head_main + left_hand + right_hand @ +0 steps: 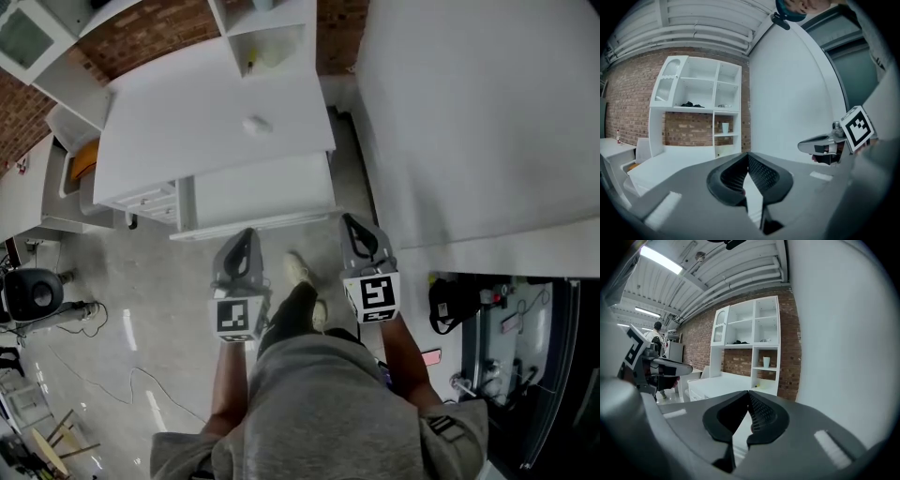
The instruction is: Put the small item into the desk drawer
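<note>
The small item (255,123), a pale rounded lump, lies on top of the white desk (187,112) toward its far side. Below the desk's near edge a wide white drawer (262,192) appears pulled out toward me. My left gripper (246,236) and right gripper (349,223) hover side by side over the floor just in front of that drawer. Both are shut, with nothing between the jaws. In the left gripper view the left gripper's (748,157) tips meet; in the right gripper view the right gripper's (749,394) tips meet too. Each view shows the other gripper at its side.
A white shelf unit (267,37) stands at the desk's back, with a cup (725,127) on one shelf. Small drawers with knobs (142,199) sit at the desk's left. A big white wall (469,122) rises on the right. A chair with an orange cushion (82,155) is at the left.
</note>
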Tool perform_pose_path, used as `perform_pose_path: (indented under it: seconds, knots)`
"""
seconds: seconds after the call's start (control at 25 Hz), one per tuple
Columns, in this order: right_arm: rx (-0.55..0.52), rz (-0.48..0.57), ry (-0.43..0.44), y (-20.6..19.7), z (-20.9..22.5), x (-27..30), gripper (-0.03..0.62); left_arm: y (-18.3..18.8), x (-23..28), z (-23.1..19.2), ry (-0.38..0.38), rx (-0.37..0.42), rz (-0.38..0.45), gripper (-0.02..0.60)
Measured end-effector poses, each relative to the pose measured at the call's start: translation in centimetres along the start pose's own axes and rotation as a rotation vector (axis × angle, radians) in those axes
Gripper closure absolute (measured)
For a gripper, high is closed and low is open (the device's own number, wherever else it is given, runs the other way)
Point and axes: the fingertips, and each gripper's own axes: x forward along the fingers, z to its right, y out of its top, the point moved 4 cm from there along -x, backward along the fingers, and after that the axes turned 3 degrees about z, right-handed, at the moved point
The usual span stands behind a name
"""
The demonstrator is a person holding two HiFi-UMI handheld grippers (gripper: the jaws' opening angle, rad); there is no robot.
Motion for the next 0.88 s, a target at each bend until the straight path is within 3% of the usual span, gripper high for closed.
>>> perform_pose_path:
  seconds: [0.44, 0.88]
  knots:
    - [-0.004, -0.021, 0.066, 2.2, 0.9, 12.0, 0.591, 0.7, 8.3, -6.9, 0.032, -0.016, -0.023, 0.569]
    - [-0.018, -0.037, 0.121, 3.5, 0.1, 19.8, 0.591, 1.1, 12.2, -12.6, 0.082, -0.025, -0.011, 0.569]
